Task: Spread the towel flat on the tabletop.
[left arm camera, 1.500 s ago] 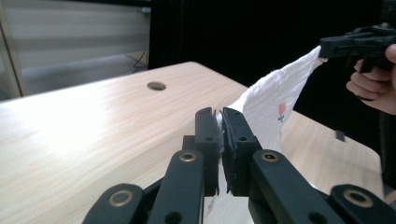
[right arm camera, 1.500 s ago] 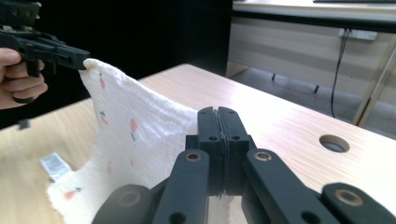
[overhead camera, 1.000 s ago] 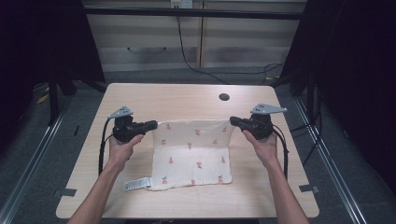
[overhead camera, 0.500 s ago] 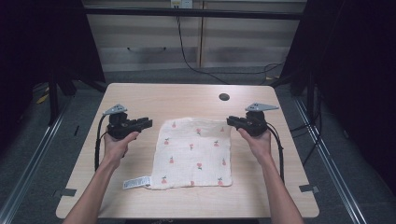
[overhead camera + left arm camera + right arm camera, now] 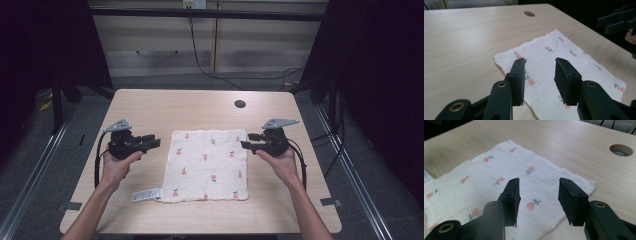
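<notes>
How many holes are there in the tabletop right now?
1. A single round hole sits near the table's far edge, right of centre, beyond the printed cloth. The cloth could hide another.

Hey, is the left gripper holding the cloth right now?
No, the left gripper has open jaws with nothing pinched, and the cloth lies flat on the table.

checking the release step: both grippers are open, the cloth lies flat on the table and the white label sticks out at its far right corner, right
Not quite: the white label sticks out at the cloth's near left corner, as the high view shows. The rest holds: the left gripper and right gripper are open, with nothing between the jaws, and the cloth lies flat on the table.
</notes>
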`<move>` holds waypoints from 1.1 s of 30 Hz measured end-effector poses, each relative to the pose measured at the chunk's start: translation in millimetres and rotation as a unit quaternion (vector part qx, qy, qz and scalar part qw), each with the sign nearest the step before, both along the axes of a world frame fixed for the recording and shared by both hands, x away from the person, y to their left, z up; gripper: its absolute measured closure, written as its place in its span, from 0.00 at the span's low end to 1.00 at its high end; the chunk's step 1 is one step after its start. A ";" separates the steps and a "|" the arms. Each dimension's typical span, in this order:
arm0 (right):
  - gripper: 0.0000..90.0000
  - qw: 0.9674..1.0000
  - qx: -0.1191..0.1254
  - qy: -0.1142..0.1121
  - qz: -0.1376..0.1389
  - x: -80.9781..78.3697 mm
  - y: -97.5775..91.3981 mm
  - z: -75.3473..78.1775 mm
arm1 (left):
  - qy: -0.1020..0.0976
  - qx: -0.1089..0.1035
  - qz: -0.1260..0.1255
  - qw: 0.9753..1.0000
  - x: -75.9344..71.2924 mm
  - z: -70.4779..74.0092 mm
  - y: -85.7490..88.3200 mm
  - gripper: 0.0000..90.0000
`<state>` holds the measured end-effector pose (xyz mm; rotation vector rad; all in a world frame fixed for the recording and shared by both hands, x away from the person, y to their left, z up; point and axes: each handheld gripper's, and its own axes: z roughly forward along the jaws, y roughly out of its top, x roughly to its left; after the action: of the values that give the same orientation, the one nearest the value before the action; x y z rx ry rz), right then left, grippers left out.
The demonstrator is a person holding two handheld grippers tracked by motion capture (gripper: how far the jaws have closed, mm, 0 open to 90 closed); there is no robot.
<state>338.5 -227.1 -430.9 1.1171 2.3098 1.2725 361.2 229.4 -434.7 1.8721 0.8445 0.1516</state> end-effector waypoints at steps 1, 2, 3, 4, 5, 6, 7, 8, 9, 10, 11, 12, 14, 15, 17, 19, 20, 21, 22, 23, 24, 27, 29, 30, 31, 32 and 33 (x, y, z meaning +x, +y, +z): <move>0.58 1.000 -0.002 0.001 0.006 -3.8 1.1 -1.0 | -0.002 0.006 -0.008 1.000 -4.0 -0.5 -0.6 0.66; 0.58 1.000 -0.007 0.003 0.012 -9.2 2.7 -1.9 | -0.002 0.008 -0.014 1.000 -8.6 -2.0 -2.0 0.66; 0.59 1.000 -0.011 0.006 0.019 -15.4 4.1 -3.5 | -0.001 0.017 -0.022 1.000 -12.7 -4.3 -3.7 0.66; 0.64 0.999 -0.011 0.010 0.029 -21.6 5.5 -5.8 | -0.002 0.021 -0.028 0.999 -16.2 -6.9 -5.0 0.66; 0.66 0.999 -0.010 0.014 0.036 -26.4 6.7 -7.9 | 0.000 0.023 -0.037 0.999 -20.0 -10.5 -6.0 0.68; 0.68 0.999 -0.008 0.019 0.042 -31.1 7.8 -10.5 | 0.000 0.024 -0.041 0.999 -24.5 -15.5 -7.1 0.71; 0.70 0.998 -0.008 0.023 0.049 -35.7 8.4 -13.3 | 0.001 0.021 -0.050 0.999 -29.7 -21.8 -7.9 0.77; 0.71 0.998 -0.004 0.029 0.057 -40.7 8.9 -17.4 | 0.002 0.022 -0.058 0.998 -33.6 -28.6 -8.7 0.82; 0.71 0.997 0.002 0.037 0.061 -45.3 9.1 -22.3 | 0.009 0.038 -0.060 0.997 -35.3 -33.8 -11.7 0.83; 0.73 0.997 0.007 0.045 0.065 -48.6 9.8 -28.1 | 0.010 0.057 -0.068 0.996 -35.5 -36.9 -14.5 0.84; 0.75 0.996 0.000 0.052 0.068 -50.8 11.2 -33.1 | 0.012 0.054 -0.068 0.996 -35.2 -39.1 -16.7 0.84; 0.76 0.996 -0.006 0.056 0.071 -52.0 13.5 -37.7 | 0.015 0.046 -0.066 0.997 -33.8 -40.6 -18.8 0.84; 0.79 0.995 -0.007 0.062 0.074 -50.6 17.7 -45.5 | 0.018 0.052 -0.070 0.996 -32.7 -44.2 -25.5 0.84; 0.79 0.995 -0.006 0.066 0.075 -49.0 20.6 -48.8 | 0.016 0.059 -0.067 0.996 -33.5 -47.0 -29.2 0.84; 0.79 0.995 -0.016 0.065 0.073 -45.3 26.5 -54.9 | 0.021 0.070 -0.072 0.995 -35.8 -52.9 -35.7 0.85; 0.78 0.995 -0.020 0.065 0.071 -42.4 30.6 -59.5 | 0.022 0.089 -0.082 0.992 -38.7 -57.5 -42.2 0.85; 0.78 0.995 -0.021 0.064 0.069 -42.0 31.8 -60.8 | 0.023 0.098 -0.084 0.991 -39.0 -59.3 -44.7 0.86; 0.77 0.995 -0.018 0.065 0.068 -41.8 32.3 -61.7 | 0.022 0.101 -0.080 0.991 -38.9 -60.6 -46.4 0.86; 0.76 0.995 -0.018 0.065 0.067 -41.4 32.2 -62.5 | 0.023 0.103 -0.079 0.991 -37.6 -61.8 -46.9 0.86; 0.76 0.996 -0.020 0.065 0.064 -41.6 32.0 -63.0 | 0.024 0.108 -0.076 0.991 -36.0 -63.2 -46.3 0.86; 0.75 0.996 -0.022 0.064 0.062 -41.6 31.3 -64.2 | 0.025 0.112 -0.070 0.991 -34.7 -65.2 -45.7 0.86; 0.68 0.994 -0.044 0.078 0.058 -42.5 31.0 -69.7 | 0.027 0.121 -0.068 0.990 -32.6 -70.2 -44.4 0.86; 0.68 0.994 -0.034 0.081 0.065 -42.9 28.0 -71.0 | 0.030 0.120 -0.069 0.990 -32.2 -69.9 -45.1 0.85; 0.68 0.994 -0.035 0.084 0.065 -43.2 27.1 -70.6 | 0.028 0.122 -0.070 0.990 -32.5 -70.0 -45.2 0.85; 0.68 0.994 -0.038 0.085 0.065 -44.1 26.8 -70.0 | 0.029 0.121 -0.071 0.990 -33.1 -70.0 -45.2 0.85; 0.68 0.993 -0.036 0.084 0.069 -44.8 26.7 -70.3 | 0.029 0.120 -0.073 0.990 -34.0 -70.1 -45.0 0.85; 0.69 0.993 -0.036 0.085 0.071 -46.1 26.5 -70.2 | 0.030 0.119 -0.075 0.990 -35.4 -70.3 -44.3 0.85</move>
<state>292.4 -200.6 -501.1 1.0925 2.5805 1.1715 325.8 185.1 -505.0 2.1650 0.7492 0.1067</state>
